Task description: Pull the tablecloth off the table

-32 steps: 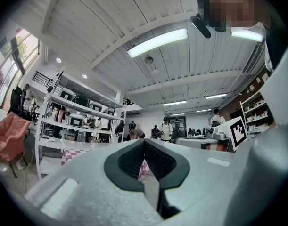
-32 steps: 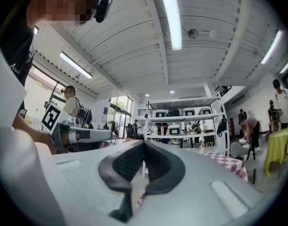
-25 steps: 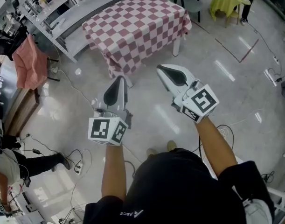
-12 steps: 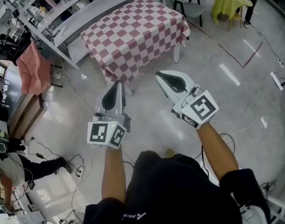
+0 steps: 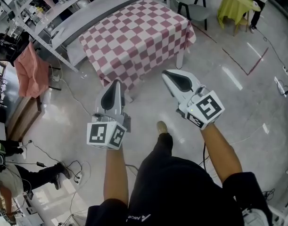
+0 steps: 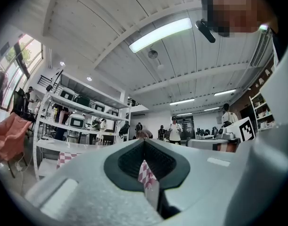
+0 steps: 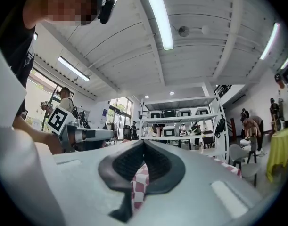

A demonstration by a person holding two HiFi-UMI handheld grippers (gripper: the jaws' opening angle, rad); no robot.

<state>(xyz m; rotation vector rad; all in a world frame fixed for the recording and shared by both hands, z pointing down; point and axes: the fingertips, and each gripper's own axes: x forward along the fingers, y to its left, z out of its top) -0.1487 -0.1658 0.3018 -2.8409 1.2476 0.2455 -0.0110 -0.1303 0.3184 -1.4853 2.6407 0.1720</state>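
Red-and-white checked tablecloth (image 5: 134, 34), one, spread over the single white-legged table (image 5: 180, 60) ahead, one pink cloth (image 5: 33, 65) hanging at left, one yellow-draped stand (image 5: 235, 4) far right, two grippers short of the table, left gripper (image 5: 116, 83) and right gripper (image 5: 167, 74) both clamped tight on nothing.

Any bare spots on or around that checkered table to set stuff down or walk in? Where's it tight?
The tablecloth top is bare. There is open floor in front of its near edge and to its right, up to the red floor line. It is crowded at the left, with the shelving rack, pink cloth and cables. A chair stands behind.
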